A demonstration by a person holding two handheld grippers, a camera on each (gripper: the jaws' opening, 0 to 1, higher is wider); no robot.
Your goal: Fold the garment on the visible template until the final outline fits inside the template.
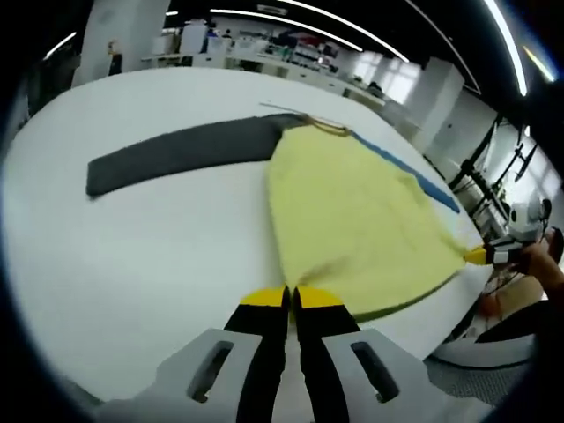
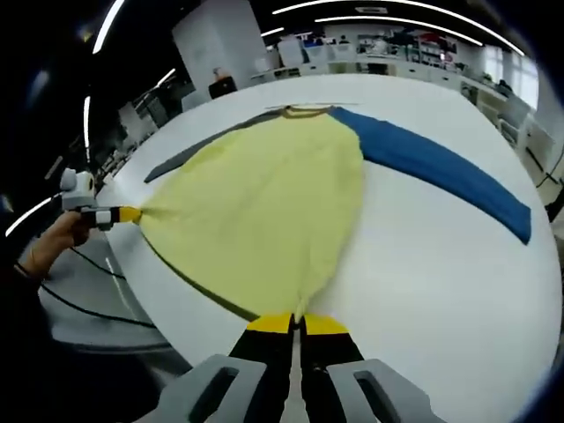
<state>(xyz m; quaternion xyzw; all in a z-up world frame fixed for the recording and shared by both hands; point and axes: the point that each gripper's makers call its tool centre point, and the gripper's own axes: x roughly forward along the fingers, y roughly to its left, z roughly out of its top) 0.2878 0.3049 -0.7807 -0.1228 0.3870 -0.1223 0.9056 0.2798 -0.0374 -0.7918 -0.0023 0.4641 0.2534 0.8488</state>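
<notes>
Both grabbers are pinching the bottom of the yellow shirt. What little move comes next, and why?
Probably lift the hem and carry it toward the collar. The left gripper and right gripper each pinch a bottom corner of the yellow shirt, which lies spread flat on the white table with its grey sleeve and blue sleeve stretched wide.

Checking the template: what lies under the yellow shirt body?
Under the yellow shirt body, a dark edge peeks out along the hem; whatever else lies beneath is covered.

Bright ceiling strip lights (image 1: 308,22), glare on white table (image 2: 441,264), fisheye-warped blurry edges.
</notes>
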